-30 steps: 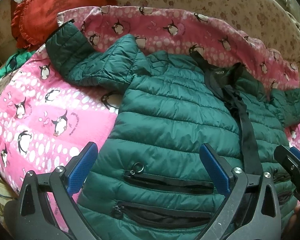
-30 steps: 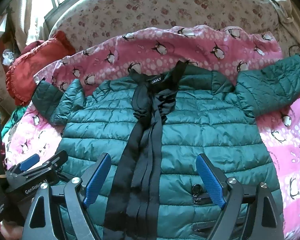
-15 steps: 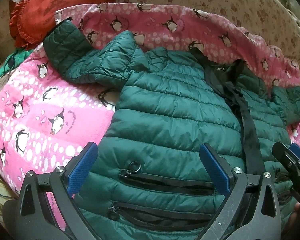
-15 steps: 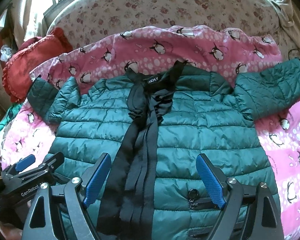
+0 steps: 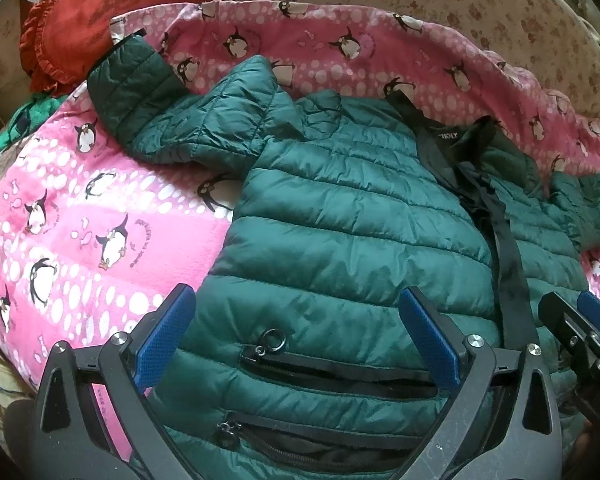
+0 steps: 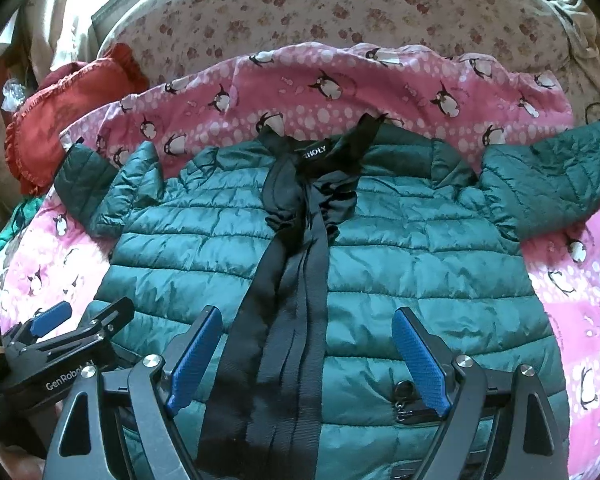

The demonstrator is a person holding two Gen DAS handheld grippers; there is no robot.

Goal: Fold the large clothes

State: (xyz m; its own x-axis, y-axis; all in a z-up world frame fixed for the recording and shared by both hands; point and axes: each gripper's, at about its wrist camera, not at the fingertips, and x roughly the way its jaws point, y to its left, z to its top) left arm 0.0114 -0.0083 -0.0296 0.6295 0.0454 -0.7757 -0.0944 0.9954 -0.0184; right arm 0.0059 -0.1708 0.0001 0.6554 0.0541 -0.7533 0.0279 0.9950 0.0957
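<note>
A green quilted jacket (image 6: 380, 248) lies front-up and spread flat on a pink penguin-print blanket (image 5: 100, 216), which covers a floral-patterned sofa (image 6: 300, 4). The collar points toward the sofa back and the hem toward both cameras. A black zipper placket (image 6: 288, 300) runs down the jacket's middle from the labelled collar. One sleeve (image 5: 172, 108) extends over the blanket toward a red frilled cushion (image 5: 104, 20); the other sleeve (image 6: 552, 184) extends to the opposite side. Two zippered pockets (image 5: 332, 372) with ring pulls are visible near the hem in the left wrist view. The left tongs (image 5: 300, 340) are held above the hem with their blue-padded fingers wide apart, gripping nothing. The right tongs (image 6: 308, 356) are likewise spread apart over the placket and hem, empty.
</note>
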